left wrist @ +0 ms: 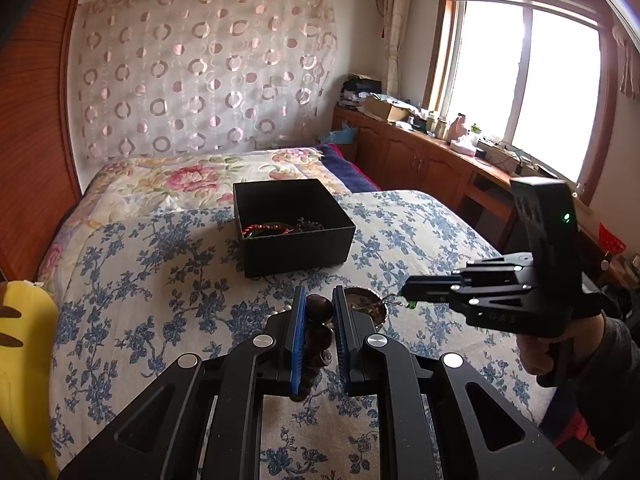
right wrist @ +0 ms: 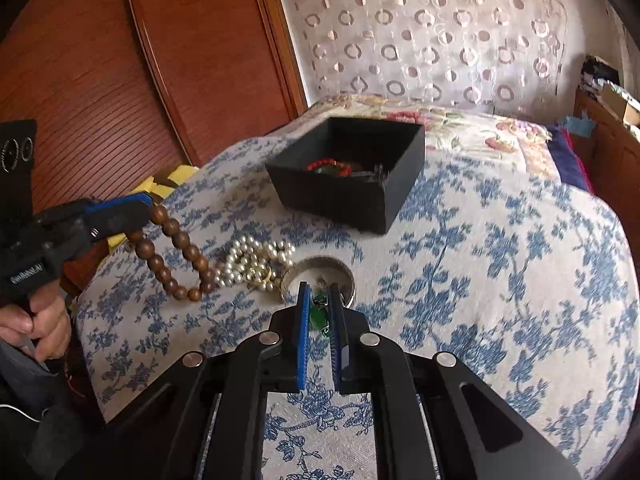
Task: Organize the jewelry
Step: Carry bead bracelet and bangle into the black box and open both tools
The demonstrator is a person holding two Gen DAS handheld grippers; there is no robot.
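Two handheld grippers are working over a bed [right wrist: 500, 280] covered in a blue-flowered spread, and both are carrying jewelry. The step in hand looks like the pick-up stage of sorting loose pieces into the black box [right wrist: 352, 184], which is sitting open farther up the bed and already holding a red bead bracelet [right wrist: 330, 166] and some darker items.

The left gripper [left wrist: 319, 312] is holding a string of brown wooden beads [right wrist: 172, 252]. Its fingers are standing narrow, pinching the top of the string, while the lower loop is trailing down onto the spread beside a heap of pearls [right wrist: 252, 260].

The right gripper [right wrist: 320, 312] is sitting just over a silver bangle [right wrist: 320, 266] lying flat on the bed, near the pearls. Its fingers are nearly together and are gripping a small piece with green stones [right wrist: 319, 316], which is hanging between the blue pads. In the left wrist view a thin chain seems to be running from those fingers toward the bangle, though it is too fine to be sure.

Next, each gripper probably needs carrying forward over the box rim, high enough that the dangling beads clear the wall, before the fingers are widening to drop the pieces inside. The pearls and bangle are still waiting on the bed.
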